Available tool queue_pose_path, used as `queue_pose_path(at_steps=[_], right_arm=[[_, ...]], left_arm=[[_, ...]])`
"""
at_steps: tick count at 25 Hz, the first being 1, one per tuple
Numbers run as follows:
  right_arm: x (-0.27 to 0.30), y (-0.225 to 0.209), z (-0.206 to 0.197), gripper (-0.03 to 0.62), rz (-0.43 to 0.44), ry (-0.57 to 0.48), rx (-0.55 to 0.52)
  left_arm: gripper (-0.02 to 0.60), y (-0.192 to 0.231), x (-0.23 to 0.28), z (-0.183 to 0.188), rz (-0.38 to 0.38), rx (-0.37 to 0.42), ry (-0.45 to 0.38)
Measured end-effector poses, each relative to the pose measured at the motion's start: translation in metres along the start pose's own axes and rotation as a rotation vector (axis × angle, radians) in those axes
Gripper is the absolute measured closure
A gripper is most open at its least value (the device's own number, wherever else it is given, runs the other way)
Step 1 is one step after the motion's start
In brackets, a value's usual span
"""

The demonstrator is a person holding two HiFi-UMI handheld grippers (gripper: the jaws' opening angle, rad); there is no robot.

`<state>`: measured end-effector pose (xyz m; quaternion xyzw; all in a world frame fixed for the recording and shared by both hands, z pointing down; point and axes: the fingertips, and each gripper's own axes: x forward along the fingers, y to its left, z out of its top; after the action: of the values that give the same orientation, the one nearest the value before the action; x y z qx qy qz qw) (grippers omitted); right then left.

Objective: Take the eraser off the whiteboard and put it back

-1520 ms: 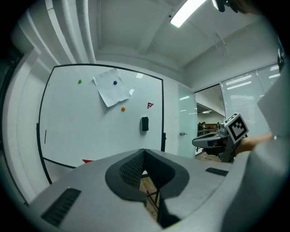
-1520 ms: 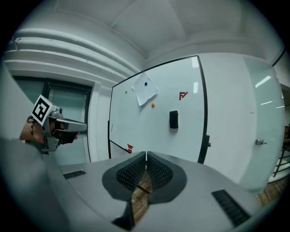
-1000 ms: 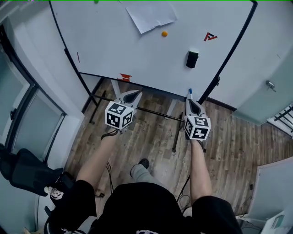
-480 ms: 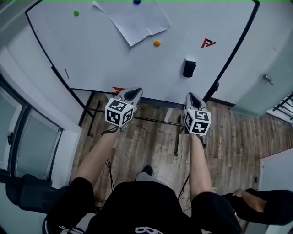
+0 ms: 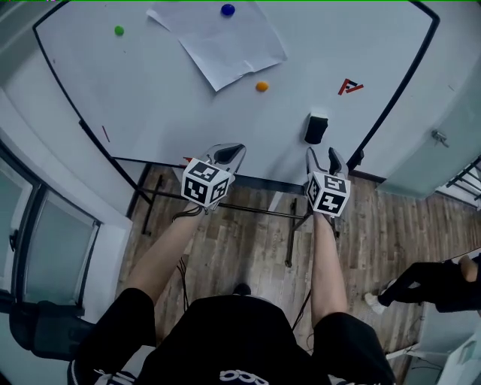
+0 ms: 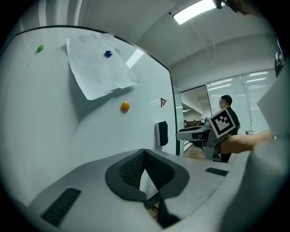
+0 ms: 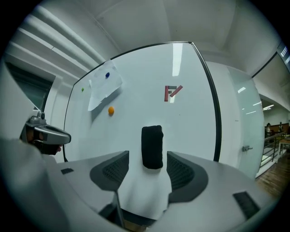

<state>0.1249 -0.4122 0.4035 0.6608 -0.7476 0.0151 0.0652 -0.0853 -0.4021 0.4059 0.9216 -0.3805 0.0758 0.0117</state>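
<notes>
The black eraser (image 5: 316, 128) sticks upright on the whiteboard (image 5: 150, 98), near its lower right corner. My right gripper (image 5: 325, 156) is just short of it. Its jaws have just been opening and now stand open. In the right gripper view the eraser (image 7: 152, 147) shows through the gap ahead of the right gripper (image 7: 148, 170), and the pads (image 7: 115, 170) do not touch it. My left gripper (image 5: 231, 153) is shut and empty, close to the board's lower edge and left of the eraser. In the left gripper view the left gripper (image 6: 144, 153) points at the board, with the eraser (image 6: 161, 133) further right.
A paper sheet (image 5: 225, 41) hangs on the board under a blue magnet (image 5: 228, 10), with an orange magnet (image 5: 261, 86), a green magnet (image 5: 119, 31) and a red logo (image 5: 349, 86). The board's stand (image 5: 289, 241) rests on wooden floor. Another person (image 5: 436, 286) stands at right.
Both grippers have moved forward toward the whiteboard. The right jaws went from shut to open. Another person's leg has come into view at the lower right.
</notes>
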Motion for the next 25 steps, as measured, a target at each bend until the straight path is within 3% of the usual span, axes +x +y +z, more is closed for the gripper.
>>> queue_pose_path(at_steps=[9,25], right_arm=[[0.051,-0.009,-0.001,0.315,-0.042,0.027,-0.025],[0.094,-0.019,0.012,0.315,-0.201,-0.021,-0.012]], left_arm=[[0.561,0.021,0.030,0.003,0.003,-0.018,-0.010],[0.561,0.038,0.059,-0.003,0.038,-0.040,0.004]])
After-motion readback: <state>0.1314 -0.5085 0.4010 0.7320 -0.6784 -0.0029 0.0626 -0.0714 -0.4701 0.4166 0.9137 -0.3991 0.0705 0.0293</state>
